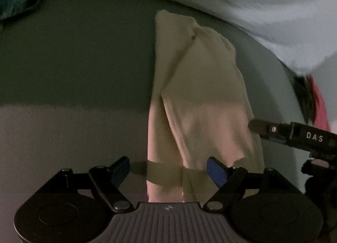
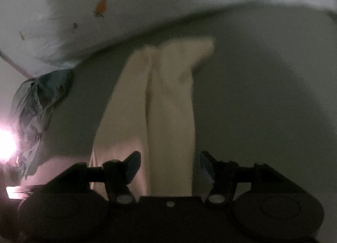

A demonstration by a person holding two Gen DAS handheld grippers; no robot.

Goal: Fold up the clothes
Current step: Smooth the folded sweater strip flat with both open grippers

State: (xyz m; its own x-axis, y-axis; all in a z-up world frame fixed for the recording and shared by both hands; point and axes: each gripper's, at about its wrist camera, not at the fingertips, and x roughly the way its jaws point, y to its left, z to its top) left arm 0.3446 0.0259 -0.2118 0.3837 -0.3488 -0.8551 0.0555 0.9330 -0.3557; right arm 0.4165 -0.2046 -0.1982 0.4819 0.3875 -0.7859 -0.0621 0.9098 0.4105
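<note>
A cream garment, already folded lengthwise into a long strip, lay on the grey bed, running from the near edge toward the pale bedding bunched along the far edge. The left tool stood spread, its fingers either side of the strip's near end and pinching nothing. The right tool was likewise spread, straddling the near end of the strip, with no cloth between its pads.

The layers looked loose and slightly skewed, one long panel overlapping the other. If either tool closed on only the top layer, lifting would likely peel the fold open. Uneven lifting by the two tools could twist the strip. The dim light might hide the true hem.

A crumpled teal garment lay near the bed's far left corner, well apart. No container was visible in either view
</note>
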